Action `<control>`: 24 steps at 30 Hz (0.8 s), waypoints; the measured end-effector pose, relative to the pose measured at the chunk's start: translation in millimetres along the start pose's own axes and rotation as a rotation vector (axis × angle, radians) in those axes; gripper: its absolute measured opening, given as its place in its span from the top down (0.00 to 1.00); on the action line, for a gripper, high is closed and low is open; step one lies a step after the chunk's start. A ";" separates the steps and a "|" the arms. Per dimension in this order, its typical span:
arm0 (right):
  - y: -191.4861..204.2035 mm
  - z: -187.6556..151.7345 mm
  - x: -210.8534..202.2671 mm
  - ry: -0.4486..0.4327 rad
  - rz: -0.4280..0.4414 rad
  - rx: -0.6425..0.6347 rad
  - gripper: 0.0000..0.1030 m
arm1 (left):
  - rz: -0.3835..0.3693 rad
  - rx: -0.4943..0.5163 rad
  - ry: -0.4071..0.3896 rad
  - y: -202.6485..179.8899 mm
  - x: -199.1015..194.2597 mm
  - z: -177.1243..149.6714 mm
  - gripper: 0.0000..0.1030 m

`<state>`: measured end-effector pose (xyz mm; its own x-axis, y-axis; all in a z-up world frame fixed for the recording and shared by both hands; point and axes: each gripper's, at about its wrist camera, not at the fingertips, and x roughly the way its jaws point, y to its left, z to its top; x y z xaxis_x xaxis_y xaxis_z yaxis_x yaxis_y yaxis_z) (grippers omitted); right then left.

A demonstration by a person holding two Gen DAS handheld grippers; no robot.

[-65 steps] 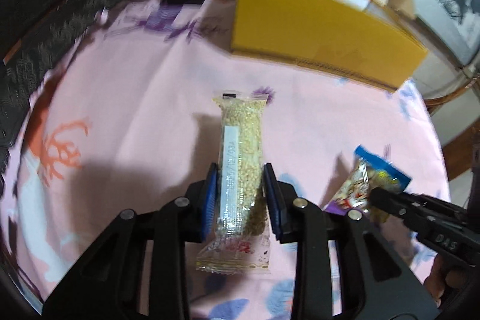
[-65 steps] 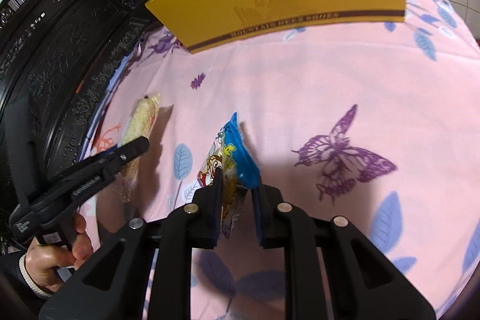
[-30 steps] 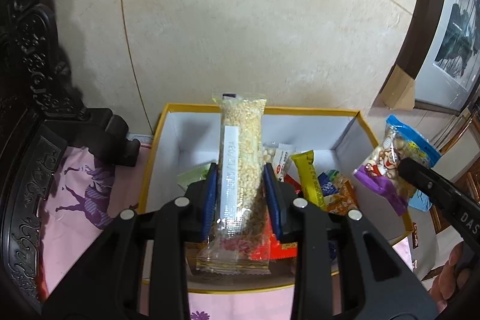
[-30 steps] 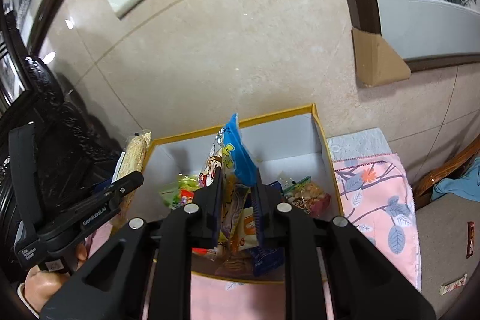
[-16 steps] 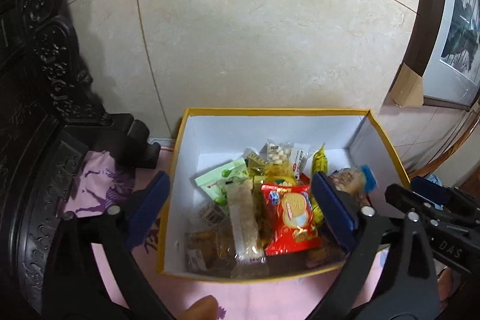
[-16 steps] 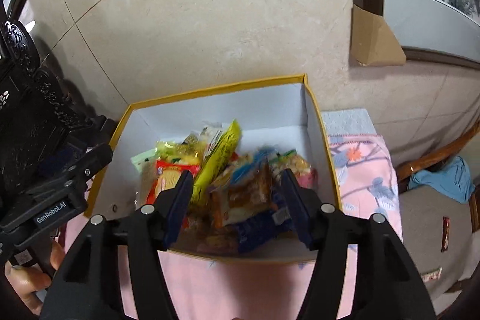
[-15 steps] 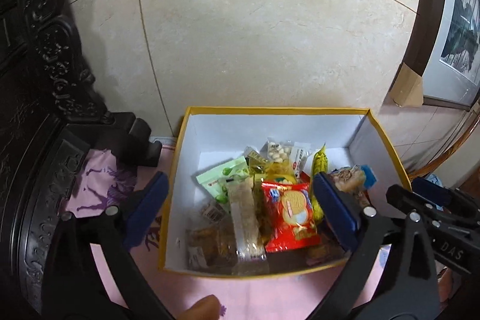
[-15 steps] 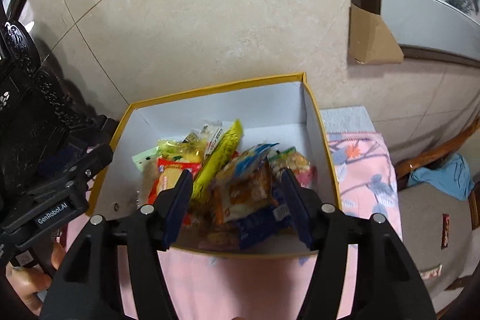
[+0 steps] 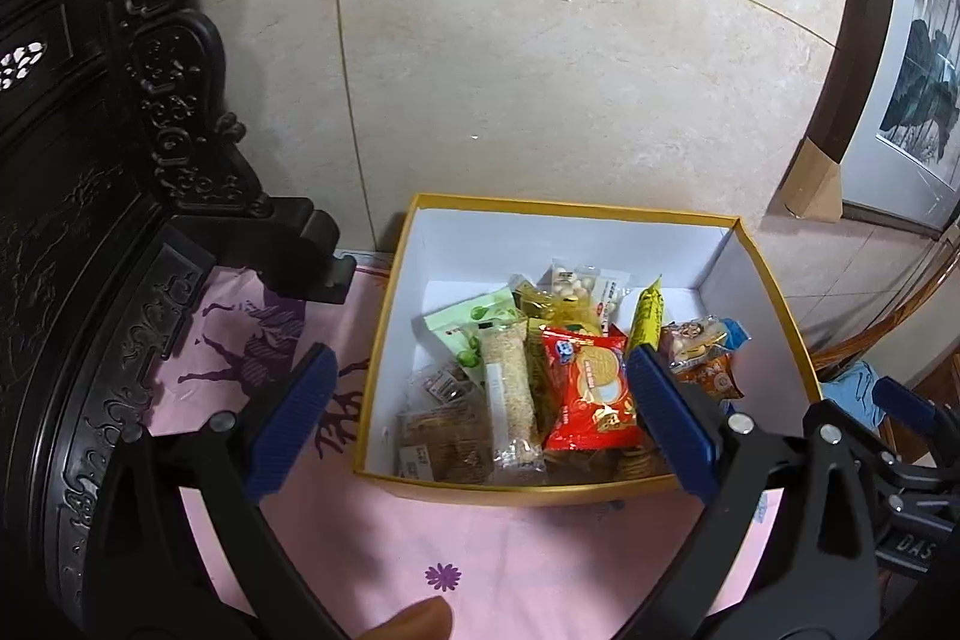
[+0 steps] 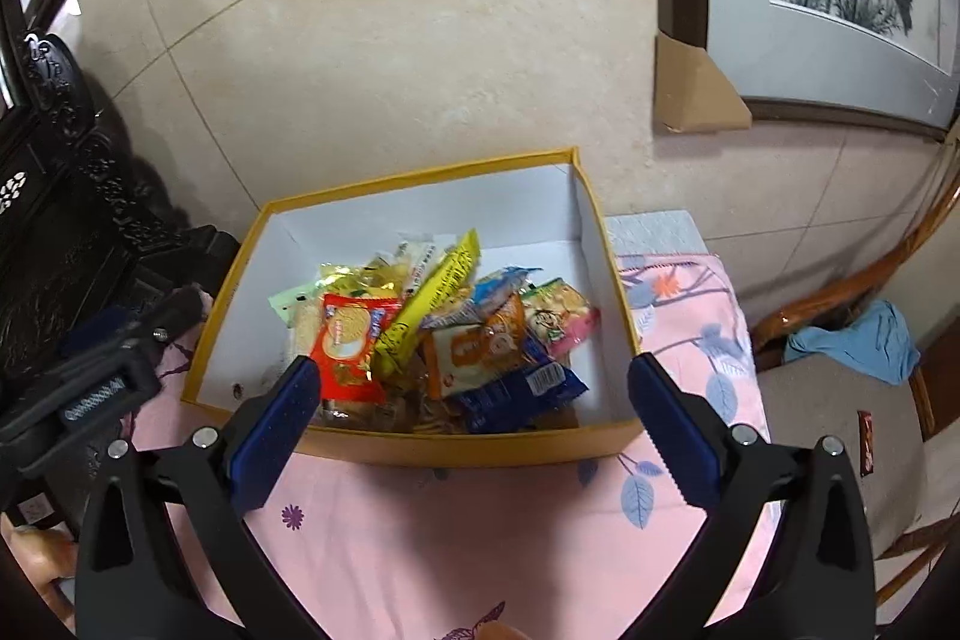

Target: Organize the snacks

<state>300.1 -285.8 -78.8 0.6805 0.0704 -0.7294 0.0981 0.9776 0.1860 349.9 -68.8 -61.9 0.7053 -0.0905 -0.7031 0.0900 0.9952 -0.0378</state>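
- Left wrist view showed the left gripper (image 9: 480,418) with jaws spread wide and nothing between them; a second earlier it had been clamped on the grain bar (image 9: 509,400) above the box (image 9: 384,352).
- That grain bar now lay inside the box, lengthwise near the left wall, beside the red packet (image 9: 591,394) and touching the green packet (image 9: 474,331).
- Right wrist view showed the right gripper (image 10: 474,418) likewise released, its jaws having just been opening, with nothing between them.
- Its blue-topped snack bag (image 10: 501,289), held over the box a second before, now rested among the packets toward the right of the pile, by the yellow stick pack (image 10: 429,304).
- Both grippers hung back over the near edge of the box, which sat at the far end of the pink cloth (image 10: 480,532) against the tiled wall (image 9: 540,70).
- Compared with half a second ago, more cloth showed in front of the box.
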 end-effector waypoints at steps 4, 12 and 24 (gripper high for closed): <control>1.1 2.2 3.8 0.011 -0.026 -0.012 0.01 | 0.010 0.013 -0.002 -0.4 -0.9 1.6 0.04; 2.1 3.4 0.7 0.002 -0.024 -0.015 0.01 | 0.007 0.039 -0.011 -6.7 -0.6 4.4 0.02; 1.6 5.1 -1.3 -0.010 -0.035 -0.016 0.01 | 0.016 0.056 -0.027 -10.5 -0.9 4.4 0.02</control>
<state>303.1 -285.3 -74.2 0.6843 0.0345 -0.7284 0.1099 0.9826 0.1497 351.5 -79.3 -57.8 0.7259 -0.0761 -0.6835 0.1170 0.9930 0.0138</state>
